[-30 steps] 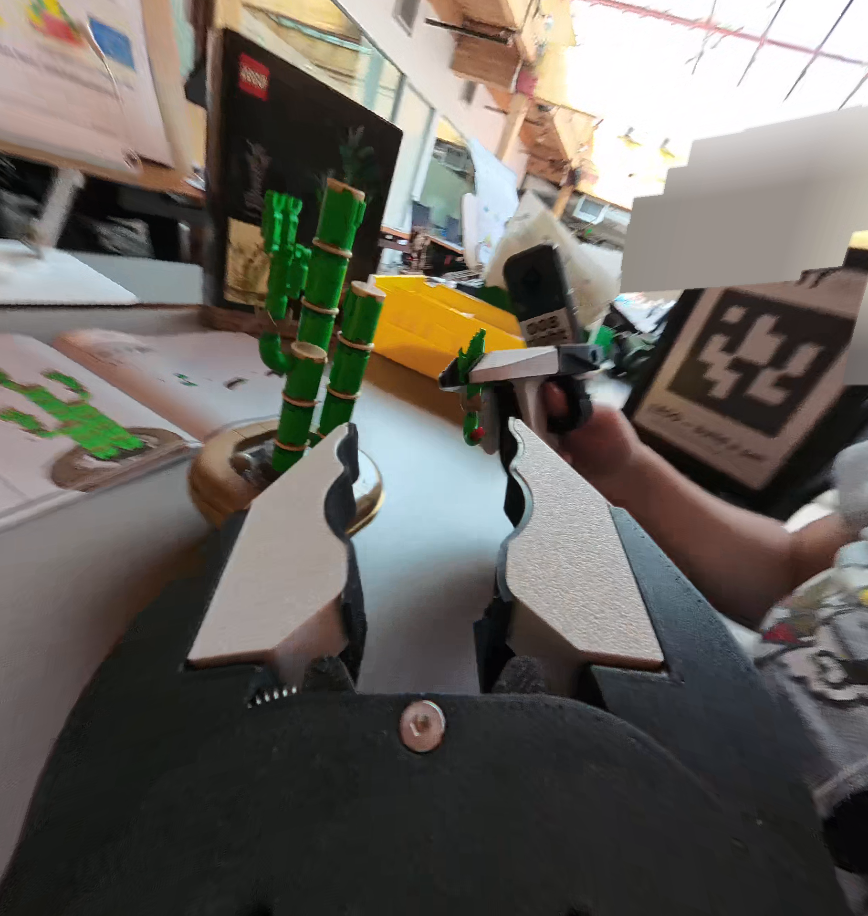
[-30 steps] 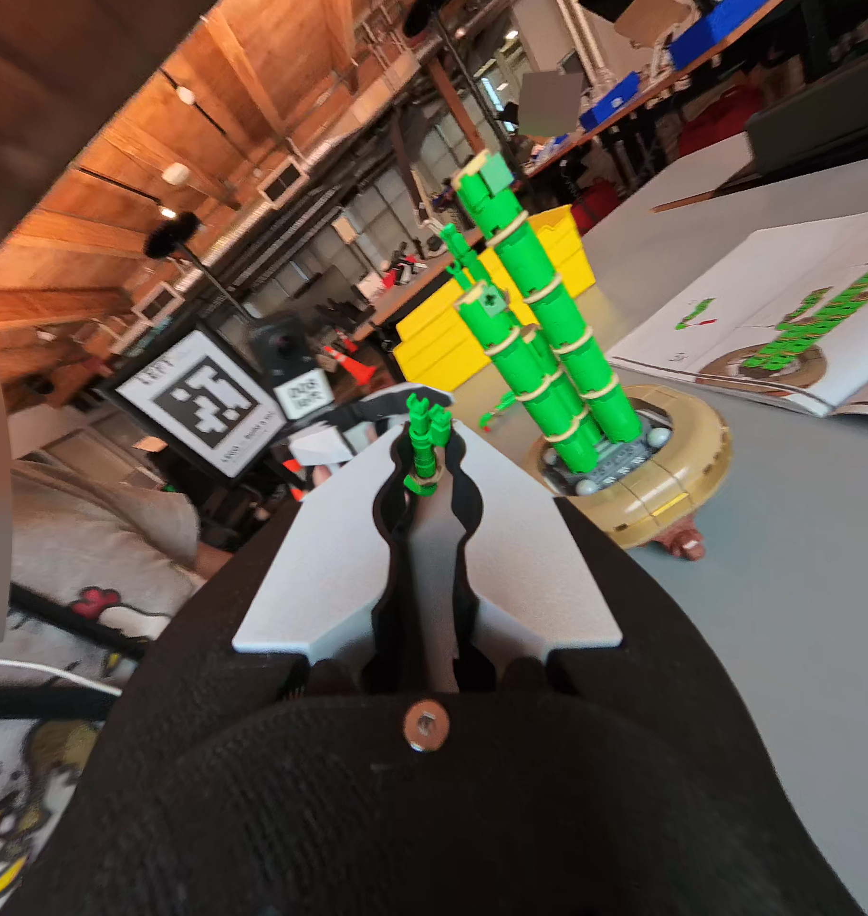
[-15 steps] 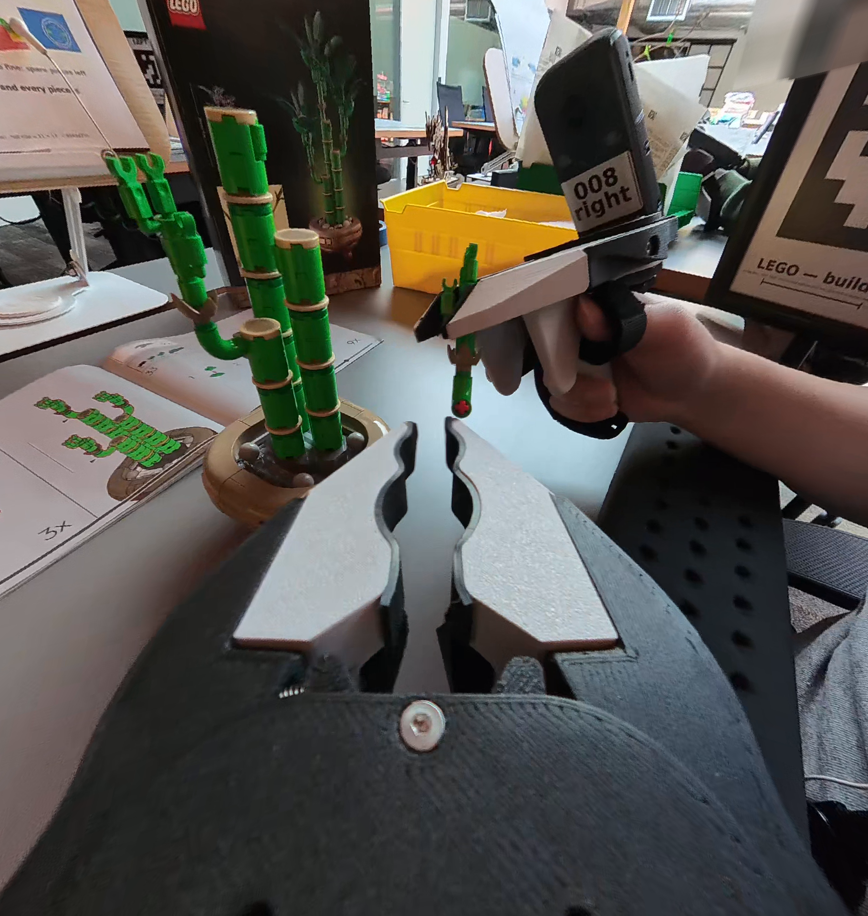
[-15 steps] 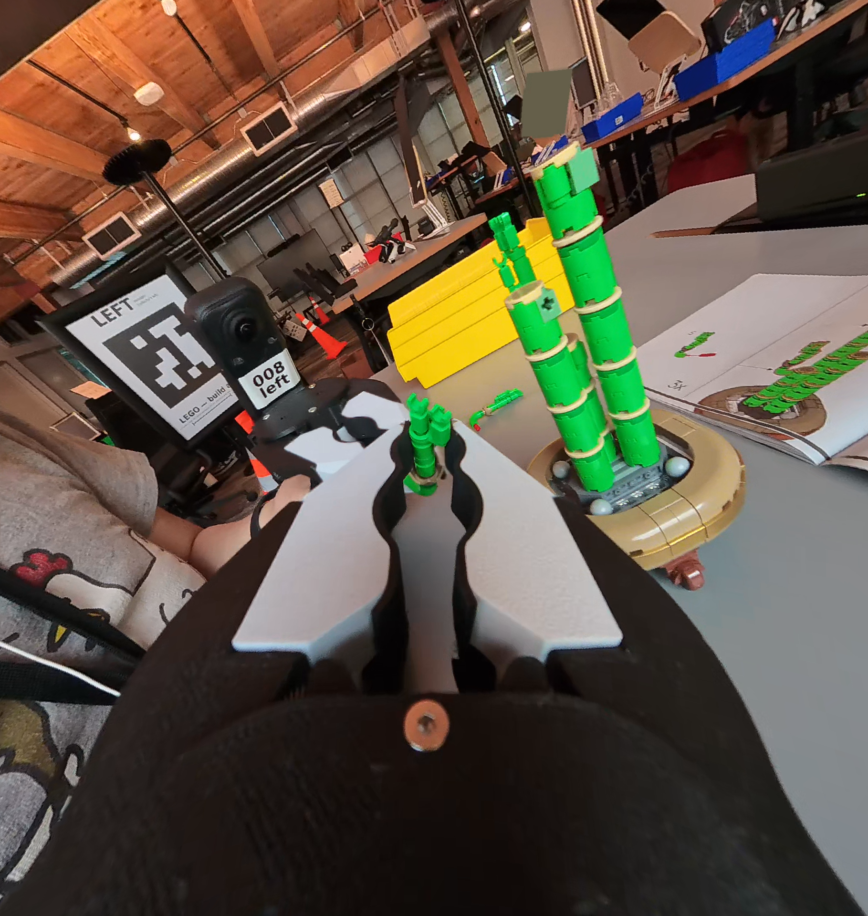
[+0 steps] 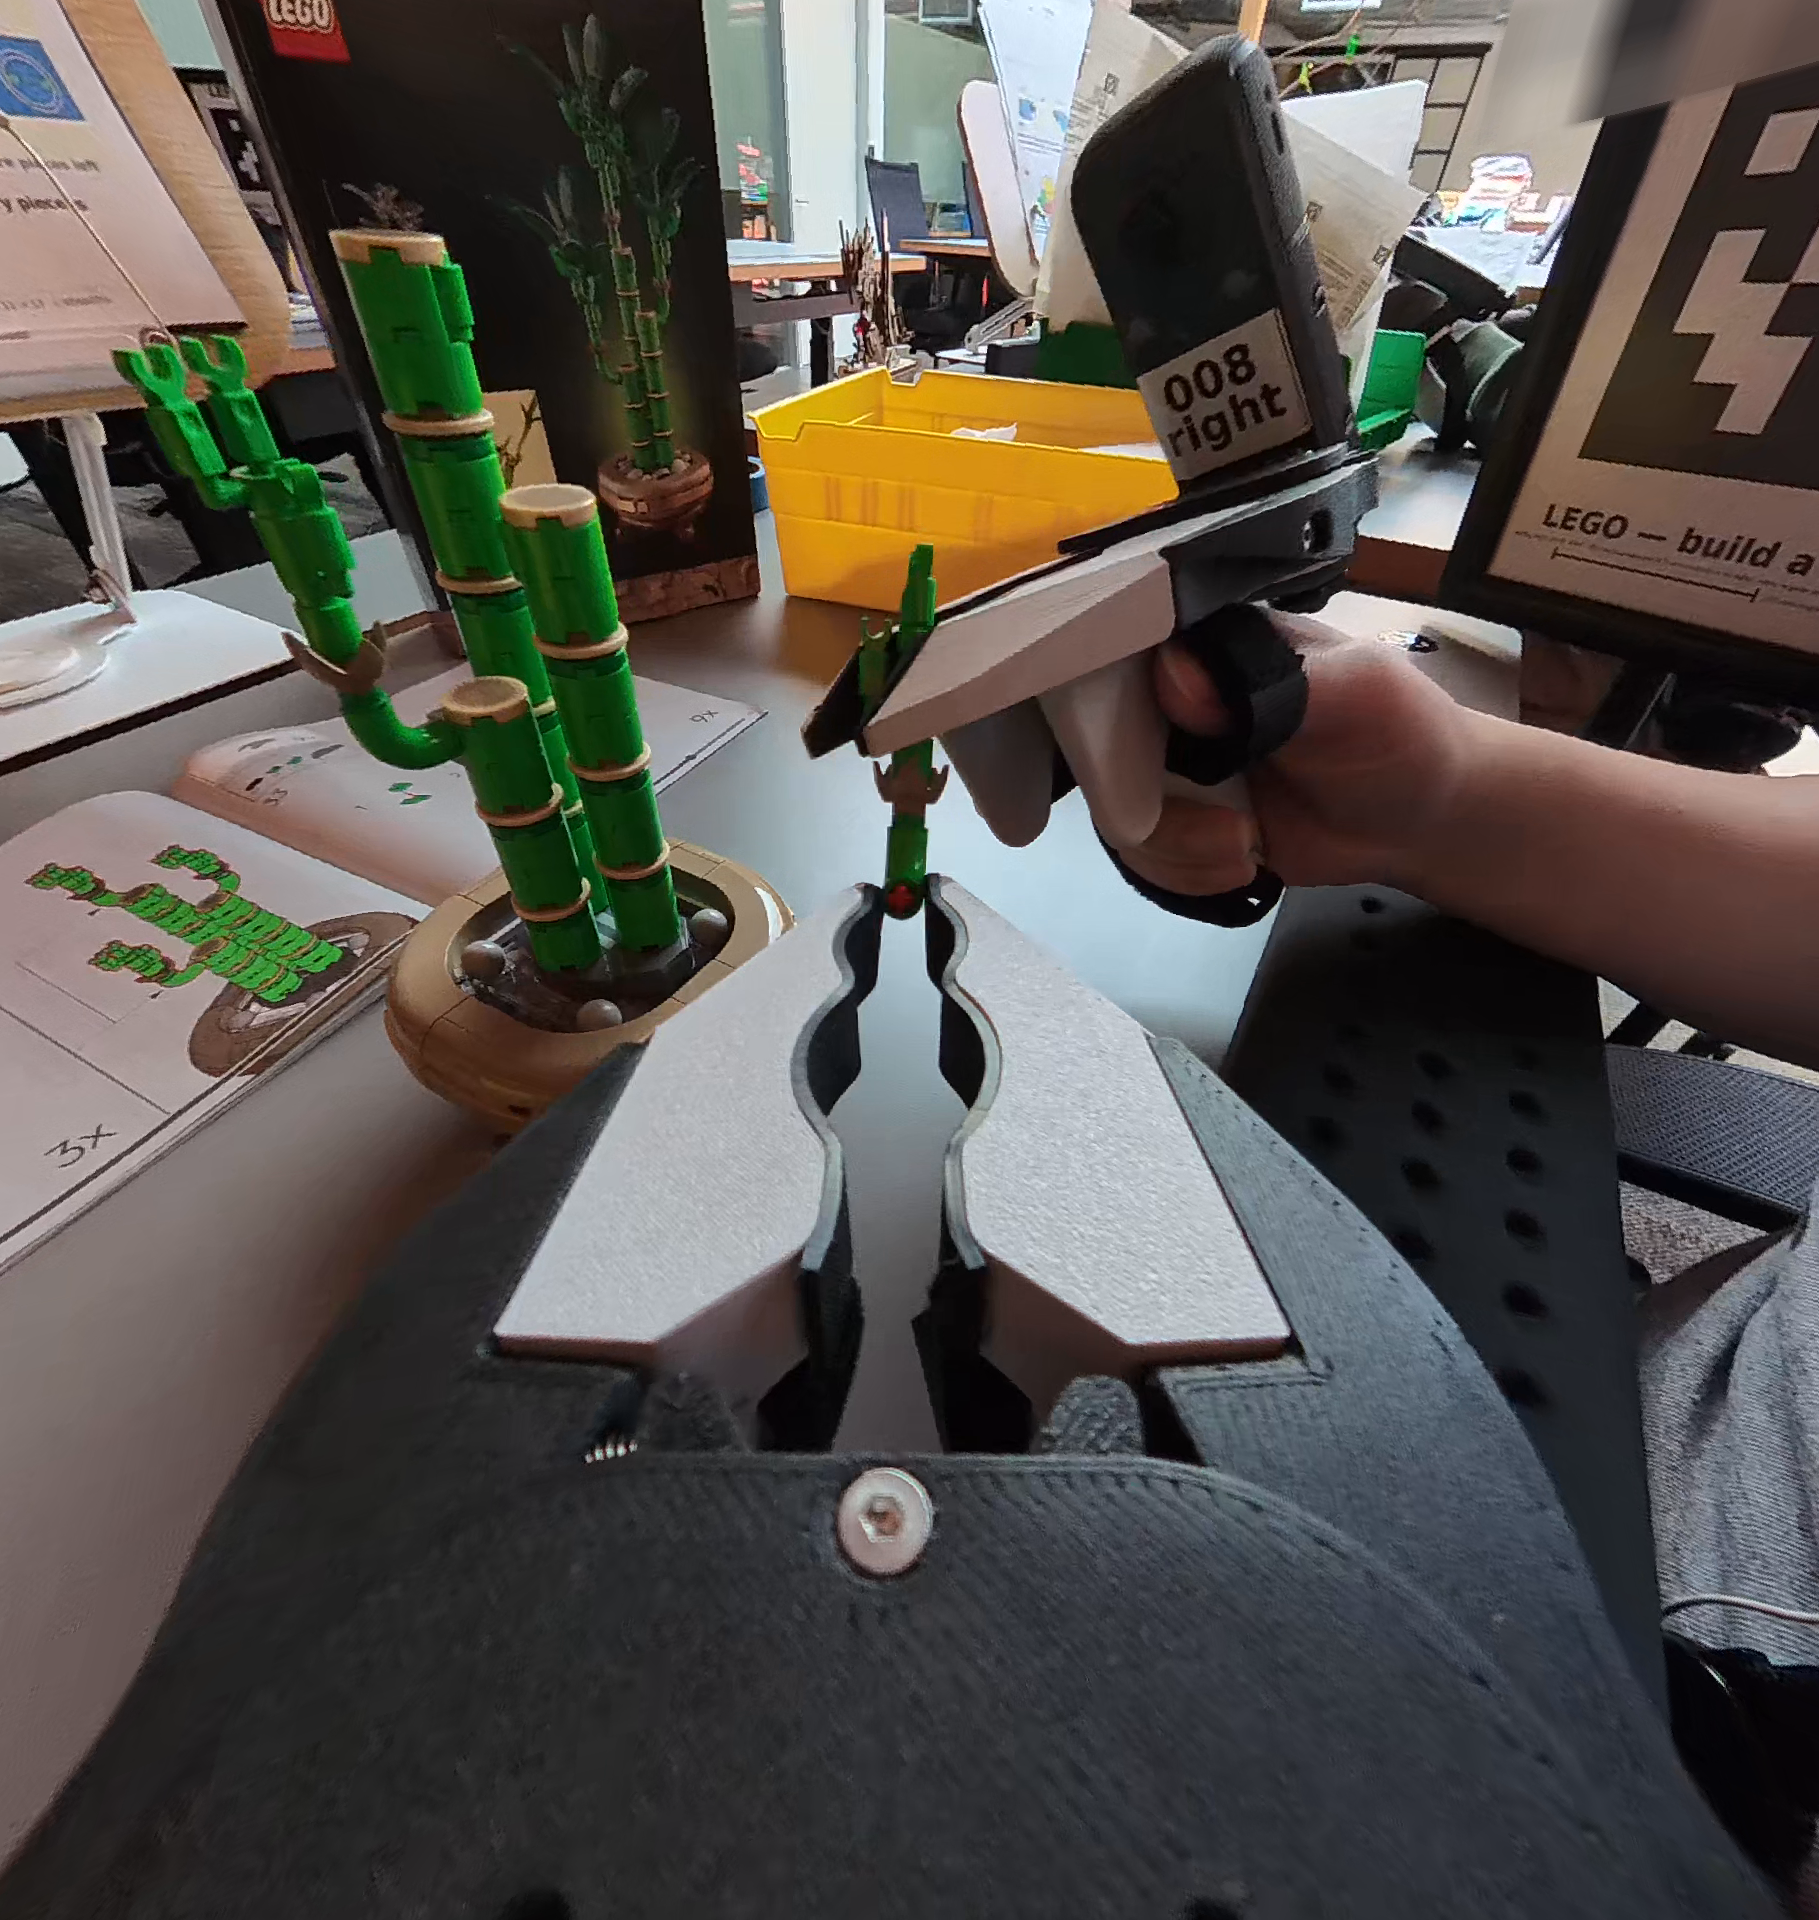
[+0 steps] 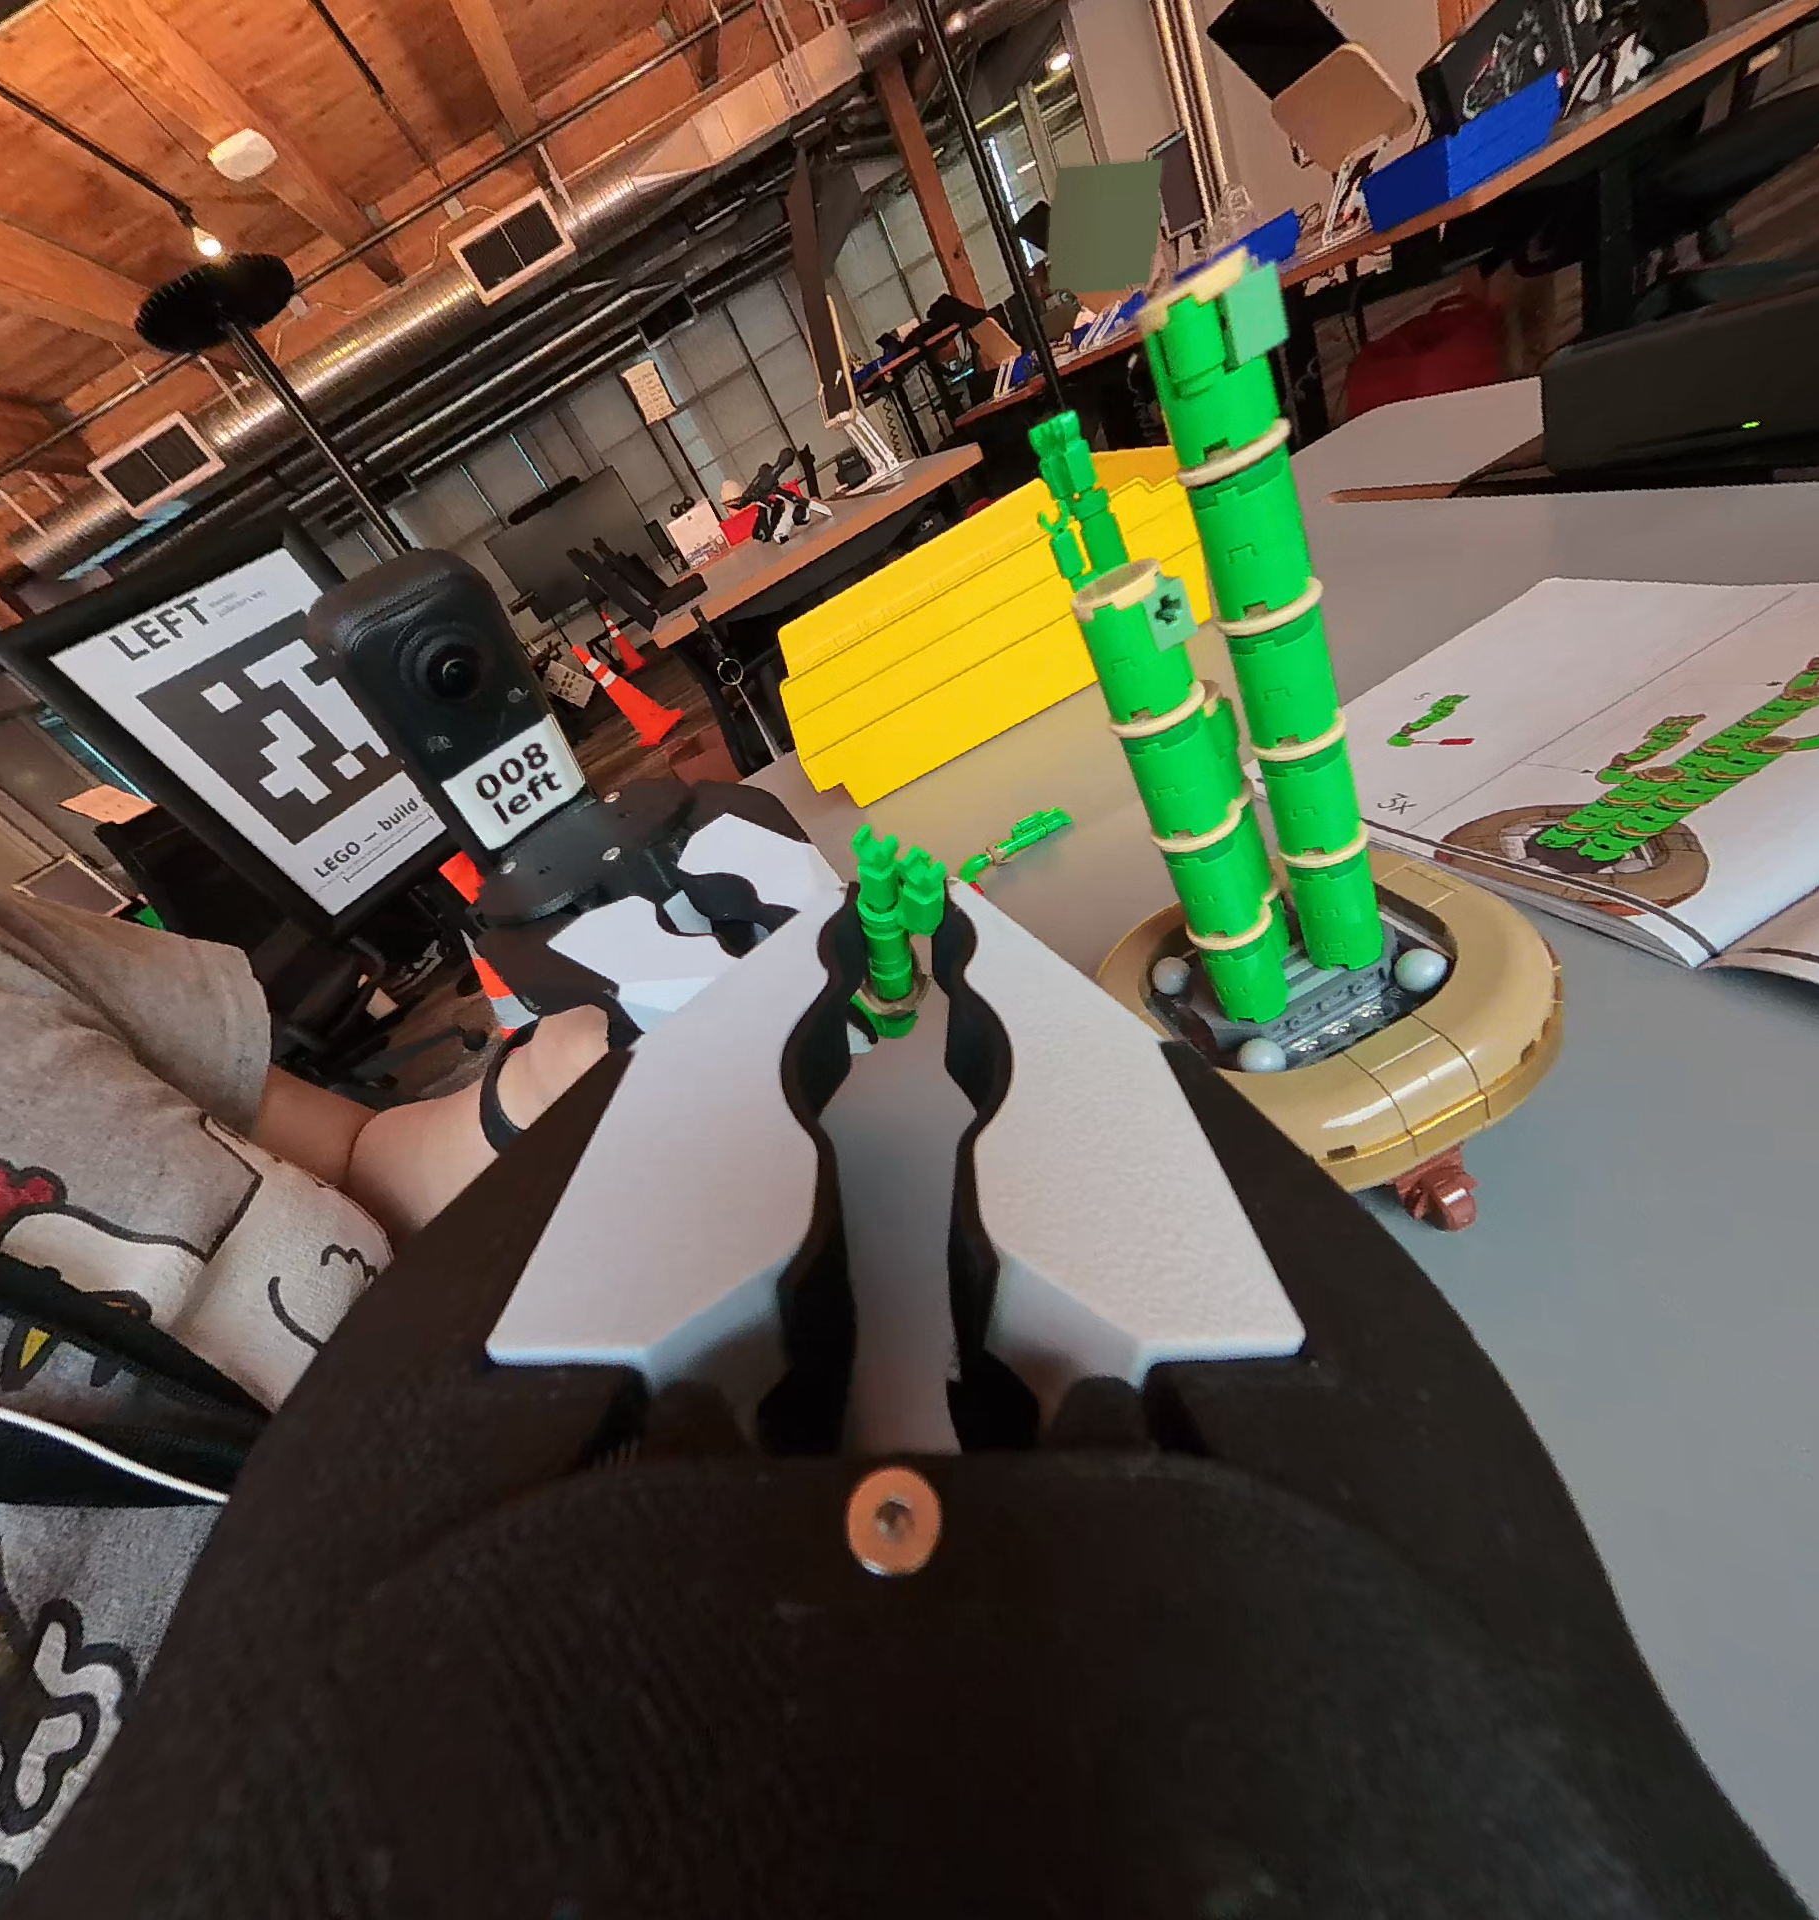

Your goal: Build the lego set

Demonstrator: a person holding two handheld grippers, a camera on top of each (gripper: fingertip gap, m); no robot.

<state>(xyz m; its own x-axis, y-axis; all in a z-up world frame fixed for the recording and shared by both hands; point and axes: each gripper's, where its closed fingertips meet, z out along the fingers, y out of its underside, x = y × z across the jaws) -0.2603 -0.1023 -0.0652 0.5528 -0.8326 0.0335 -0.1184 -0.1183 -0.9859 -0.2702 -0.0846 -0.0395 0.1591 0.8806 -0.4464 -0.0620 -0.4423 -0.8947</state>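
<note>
A green bamboo model point(image 5: 562, 727) stands in a tan round pot point(image 5: 531, 1029) on the grey table; it also shows in the right wrist view point(image 6: 1248, 727). My right gripper point(image 6: 894, 914) is shut on a thin green twig piece point(image 6: 889, 935) and holds it upright in the air to the right of the pot. In the left wrist view the twig point(image 5: 905, 665) hangs down from the right gripper point(image 5: 853, 727). My left gripper point(image 5: 900, 899) is closed on the twig's red lower end. The left gripper also shows below in the right wrist view point(image 6: 718, 904).
An open instruction booklet point(image 5: 157, 935) lies left of the pot. A yellow bin point(image 5: 936, 488) and the dark set box point(image 5: 531, 260) stand behind. A loose green piece point(image 6: 1019, 836) lies on the table. A black perforated chair point(image 5: 1404, 1143) and a marker board point(image 5: 1715, 364) are at right. The grippers are tip to tip, or close to it.
My left gripper has narrowed from wide open and come up to the lower end of the twig. My right gripper has kept hold of the twig and held it upright near the pot.
</note>
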